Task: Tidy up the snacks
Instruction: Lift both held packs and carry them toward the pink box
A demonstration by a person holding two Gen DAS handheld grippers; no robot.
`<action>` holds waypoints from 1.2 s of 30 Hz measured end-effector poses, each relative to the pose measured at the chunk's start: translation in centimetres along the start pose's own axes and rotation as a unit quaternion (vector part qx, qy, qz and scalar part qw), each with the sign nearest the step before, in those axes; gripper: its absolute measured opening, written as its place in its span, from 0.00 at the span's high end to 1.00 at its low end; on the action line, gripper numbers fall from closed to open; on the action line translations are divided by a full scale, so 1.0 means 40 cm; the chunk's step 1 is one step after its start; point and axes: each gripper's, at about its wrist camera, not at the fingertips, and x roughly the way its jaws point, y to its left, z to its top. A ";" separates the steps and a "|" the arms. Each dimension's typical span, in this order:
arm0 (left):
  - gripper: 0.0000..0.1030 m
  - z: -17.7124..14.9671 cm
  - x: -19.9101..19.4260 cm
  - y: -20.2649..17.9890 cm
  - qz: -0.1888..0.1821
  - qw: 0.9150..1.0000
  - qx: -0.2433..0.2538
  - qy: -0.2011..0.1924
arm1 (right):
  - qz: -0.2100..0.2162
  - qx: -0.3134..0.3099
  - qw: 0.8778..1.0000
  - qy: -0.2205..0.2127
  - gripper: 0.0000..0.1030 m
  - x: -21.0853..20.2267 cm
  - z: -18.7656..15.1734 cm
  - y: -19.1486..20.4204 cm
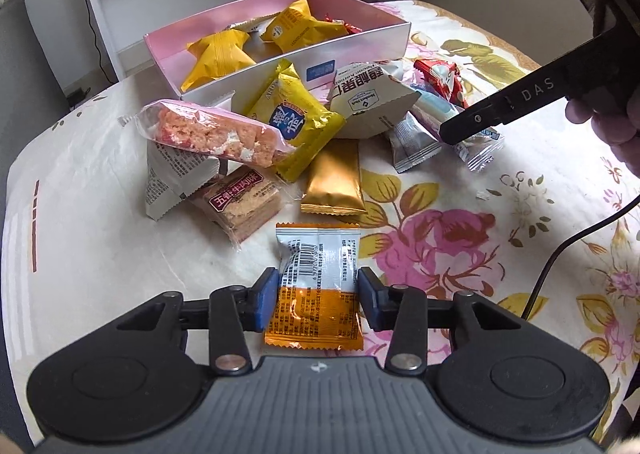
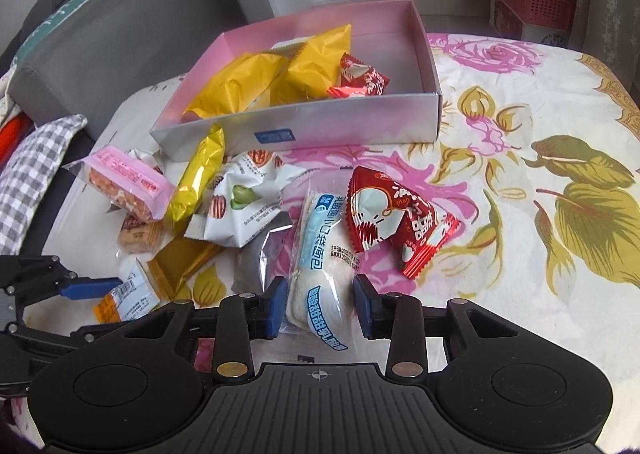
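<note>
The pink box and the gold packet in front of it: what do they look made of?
The pink box looks like thin cardboard with a satin sheen; its walls are flat with crisp folded corners. The gold packet seems metallic foil film: mirror-like glare, crimped zigzag ends.
</note>
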 end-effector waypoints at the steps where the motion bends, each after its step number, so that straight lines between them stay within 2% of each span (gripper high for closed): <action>1: 0.61 0.001 0.000 -0.004 -0.004 1.000 0.003 0.003 | 0.000 -0.006 1.000 0.005 0.66 -0.006 -0.005 0.000; 4: 0.58 0.002 0.002 -0.012 -0.001 1.000 0.001 0.003 | -0.007 -0.022 1.000 0.000 0.64 -0.016 -0.018 0.004; 6: 0.51 0.004 0.007 -0.018 0.005 1.000 -0.004 0.004 | -0.005 -0.024 1.000 -0.002 0.59 -0.013 -0.018 0.005; 8: 0.50 0.007 0.010 -0.026 0.014 1.000 -0.009 0.005 | -0.008 -0.024 1.000 -0.008 0.53 -0.007 -0.017 0.007; 14: 0.54 0.014 0.013 -0.050 0.035 0.999 -0.028 0.007 | -0.030 -0.052 0.998 -0.025 0.53 0.014 -0.022 0.025; 16: 0.61 0.017 0.012 -0.054 0.033 0.999 -0.036 0.009 | -0.039 -0.067 0.997 -0.025 0.56 0.015 -0.025 0.035; 17: 0.62 0.017 0.012 -0.057 0.035 0.999 -0.039 0.010 | -0.044 -0.073 0.996 -0.025 0.64 0.014 -0.026 0.039; 18: 0.62 0.018 0.012 -0.060 0.037 0.998 -0.041 0.010 | -0.046 -0.076 0.996 -0.023 0.68 0.013 -0.025 0.041; 24: 0.65 0.023 0.008 -0.049 0.025 0.997 -0.071 0.015 | -0.011 -0.045 0.999 -0.018 0.79 -0.018 -0.012 0.022; 30: 0.65 0.026 -0.008 -0.030 0.015 0.994 -0.106 0.010 | 0.013 -0.024 1.000 -0.013 0.81 -0.043 -0.006 0.011; 36: 0.65 0.033 -0.037 -0.028 0.009 0.993 -0.120 -0.008 | 0.039 0.012 0.999 -0.011 0.82 -0.070 0.001 -0.011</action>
